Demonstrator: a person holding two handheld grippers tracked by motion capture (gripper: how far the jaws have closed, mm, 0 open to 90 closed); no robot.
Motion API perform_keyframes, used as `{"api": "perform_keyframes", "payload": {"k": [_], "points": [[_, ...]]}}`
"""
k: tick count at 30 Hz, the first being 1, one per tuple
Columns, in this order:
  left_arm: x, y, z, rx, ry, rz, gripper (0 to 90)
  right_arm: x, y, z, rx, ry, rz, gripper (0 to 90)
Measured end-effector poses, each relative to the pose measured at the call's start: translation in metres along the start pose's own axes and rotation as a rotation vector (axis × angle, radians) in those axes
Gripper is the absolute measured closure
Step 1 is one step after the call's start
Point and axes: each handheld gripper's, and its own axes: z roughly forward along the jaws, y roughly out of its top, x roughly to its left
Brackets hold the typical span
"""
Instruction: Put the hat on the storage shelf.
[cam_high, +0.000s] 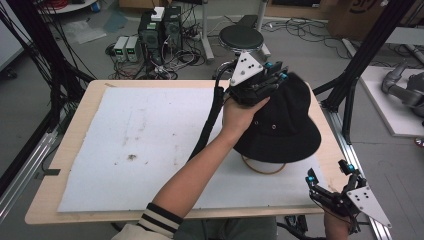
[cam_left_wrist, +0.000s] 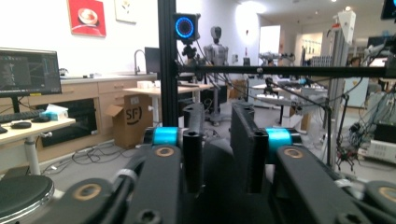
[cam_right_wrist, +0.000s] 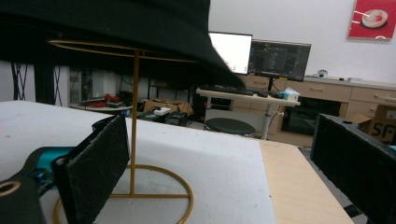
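High view: black fabric bucket hat (cam_high: 282, 122) on thin golden wire stand (cam_high: 263, 169), at right part of white foam mat (cam_high: 140, 145) on light wooden table (cam_high: 75, 125). Left gripper (cam_high: 267, 77) on hat crown, held by left hand (cam_high: 240, 112); right gripper (cam_high: 327, 175) near table's right corner, jaws spread wide, empty.

Left gripper view: jaws slightly apart, dark hat fabric (cam_left_wrist: 219, 186) low between them; pinching or not, cannot tell.

Right gripper view: jaws wide apart, hat brim (cam_right_wrist: 140, 28) above, golden stand (cam_right_wrist: 135, 116) on mat.
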Motion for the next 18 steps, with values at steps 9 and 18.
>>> {"api": "perform_keyframes", "payload": {"k": [9, 18], "points": [[0.008, 0.003, -0.004, -0.009, 0.036, -0.026, 40.6, 0.002, 0.000, 0.000, -0.003, 0.006, 0.010, 4.4], [0.016, 0.008, -0.012, -0.033, 0.062, -0.035, 15.5, 0.001, 0.000, 0.000, -0.007, 0.011, 0.003, 4.4]]}}
